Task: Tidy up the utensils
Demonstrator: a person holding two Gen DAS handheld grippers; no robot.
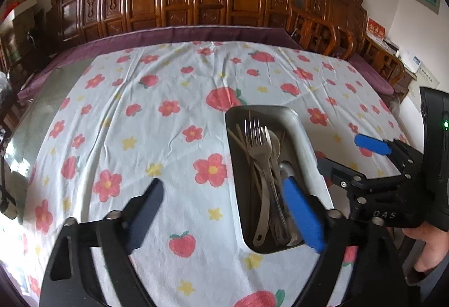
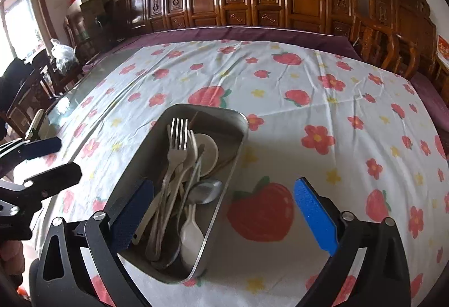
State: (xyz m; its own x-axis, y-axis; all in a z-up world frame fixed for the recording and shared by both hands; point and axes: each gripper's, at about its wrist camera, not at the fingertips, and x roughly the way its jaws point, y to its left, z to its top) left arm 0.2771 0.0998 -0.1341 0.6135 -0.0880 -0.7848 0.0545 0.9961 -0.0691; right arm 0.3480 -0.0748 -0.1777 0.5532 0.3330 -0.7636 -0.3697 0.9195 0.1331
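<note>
On the floral cloth (image 1: 168, 116), left side bare; left gripper (image 1: 227, 211) hangs low over it, fingers spread wide, holding nothing, its blue pad (image 1: 303, 214) overlapping the tray's near end. Centre: metal tray (image 2: 238, 121) holds the utensils, namely steel fork (image 2: 176, 138), pale fork, white spoon (image 2: 190, 236), steel spoon (image 2: 206, 190), all lengthwise, tines far. Right gripper (image 2: 221, 217) straddles the tray's right wall, fingers wide, empty; dark pad (image 2: 132, 217) at the tray's left wall, blue one over cloth.
</note>
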